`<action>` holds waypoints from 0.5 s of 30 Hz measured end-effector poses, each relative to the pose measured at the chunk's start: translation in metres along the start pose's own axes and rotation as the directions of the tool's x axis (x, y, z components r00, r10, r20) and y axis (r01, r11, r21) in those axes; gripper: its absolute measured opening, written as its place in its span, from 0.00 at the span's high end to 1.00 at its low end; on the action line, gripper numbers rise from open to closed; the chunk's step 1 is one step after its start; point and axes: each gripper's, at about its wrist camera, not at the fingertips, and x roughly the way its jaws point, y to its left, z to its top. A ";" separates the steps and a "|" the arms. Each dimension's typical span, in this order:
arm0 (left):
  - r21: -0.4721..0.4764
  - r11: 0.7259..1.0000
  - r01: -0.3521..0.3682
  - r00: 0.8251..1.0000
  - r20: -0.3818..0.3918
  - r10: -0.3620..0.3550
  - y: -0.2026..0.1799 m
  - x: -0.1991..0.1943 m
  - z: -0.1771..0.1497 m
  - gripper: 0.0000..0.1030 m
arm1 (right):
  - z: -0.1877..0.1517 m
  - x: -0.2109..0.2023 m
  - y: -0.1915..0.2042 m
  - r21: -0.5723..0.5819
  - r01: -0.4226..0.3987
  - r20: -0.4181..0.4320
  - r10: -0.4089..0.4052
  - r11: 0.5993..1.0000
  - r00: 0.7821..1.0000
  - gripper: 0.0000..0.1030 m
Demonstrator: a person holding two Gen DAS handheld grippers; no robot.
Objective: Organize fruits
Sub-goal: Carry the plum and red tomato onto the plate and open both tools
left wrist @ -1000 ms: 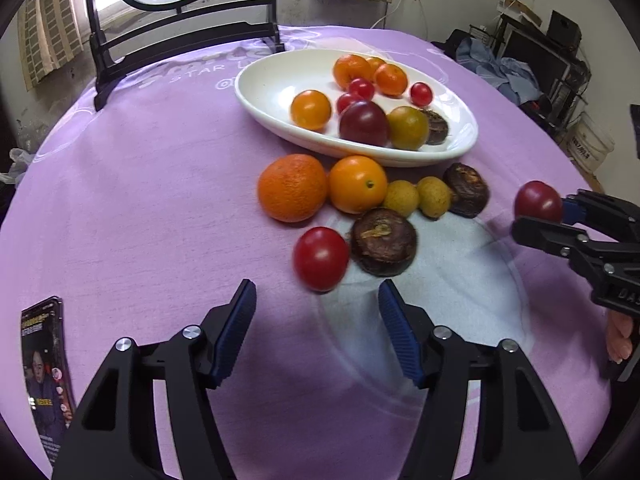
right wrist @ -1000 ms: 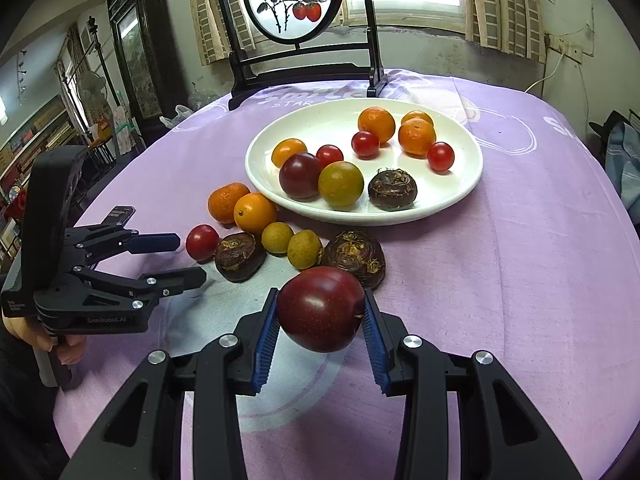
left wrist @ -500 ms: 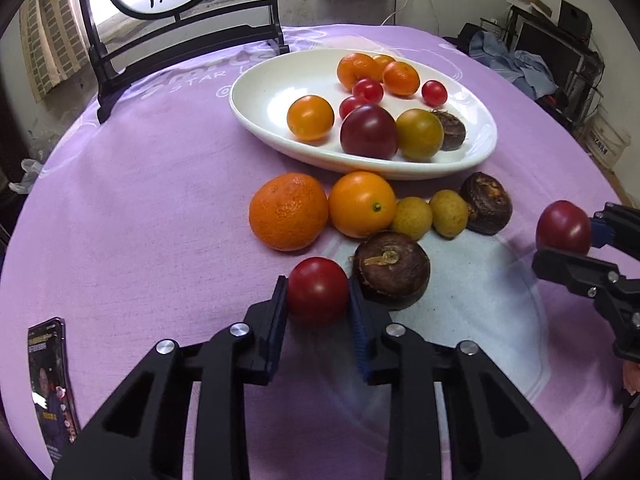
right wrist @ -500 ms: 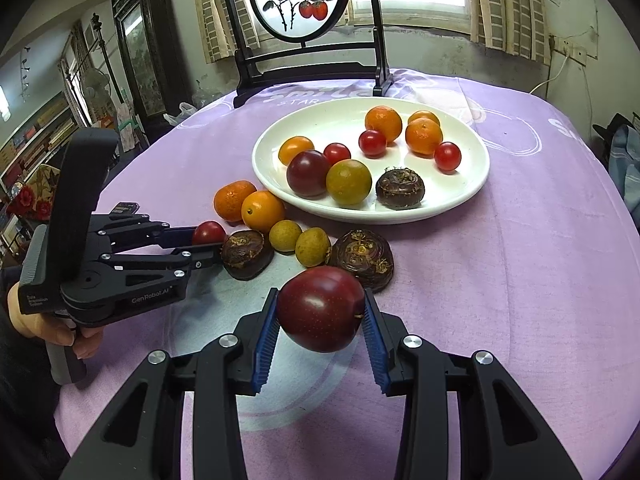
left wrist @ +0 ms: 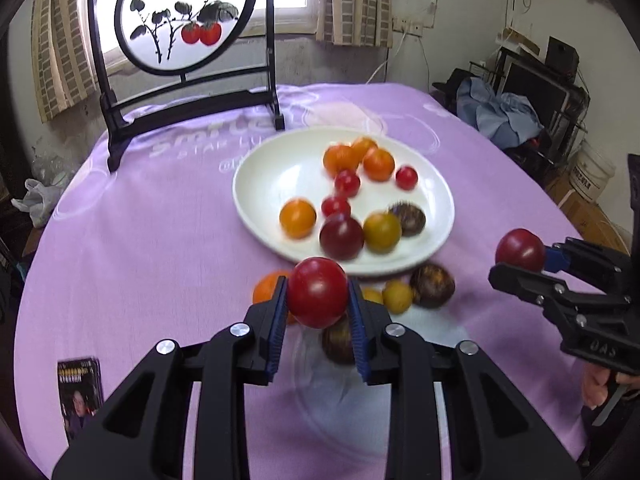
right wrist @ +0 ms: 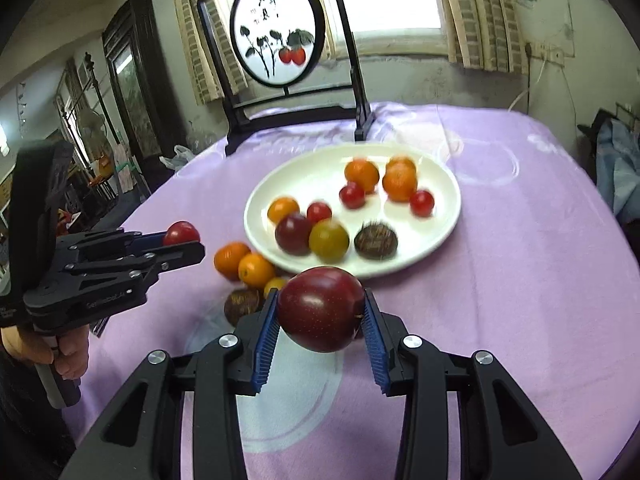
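Observation:
My left gripper (left wrist: 318, 300) is shut on a red tomato (left wrist: 318, 296) and holds it above the purple cloth, near the front rim of the white plate (left wrist: 272, 176). It also shows in the right wrist view (right wrist: 182, 240) at the left. My right gripper (right wrist: 320, 316) is shut on a dark red plum (right wrist: 320, 308), raised above the cloth in front of the plate (right wrist: 288, 184). It also shows in the left wrist view (left wrist: 520, 258) at the right. The plate holds several tomatoes, oranges and dark fruits.
Loose fruit lies on the cloth before the plate: two oranges (right wrist: 244, 264), small yellow fruits (left wrist: 396, 296), dark brown fruits (left wrist: 432, 284). A black-framed round screen (left wrist: 184, 20) stands behind the plate. A phone (left wrist: 78, 396) lies at the near left edge.
My left gripper closed on the red tomato and lifted it off the cloth. My right gripper has risen, still holding the plum.

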 end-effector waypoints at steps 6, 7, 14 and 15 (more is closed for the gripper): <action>-0.043 0.999 -0.011 1.000 -0.005 0.011 -0.008 0.038 0.051 0.73 | 0.040 0.022 -0.017 -0.050 0.095 0.023 -0.094 0.994 0.995 0.61; -0.048 0.999 -0.023 1.000 -0.013 0.022 -0.008 0.048 0.058 0.73 | 0.045 0.028 -0.021 -0.046 0.104 0.019 -0.103 0.994 0.995 0.61; -0.067 0.994 -0.082 0.993 -0.088 0.076 -0.009 0.105 0.083 0.73 | 0.061 0.079 -0.042 -0.006 0.127 -0.041 -0.127 0.992 0.991 0.61; -0.068 0.994 -0.086 0.993 -0.090 0.079 -0.008 0.110 0.084 0.73 | 0.062 0.085 -0.044 -0.004 0.127 -0.049 -0.127 0.992 0.991 0.61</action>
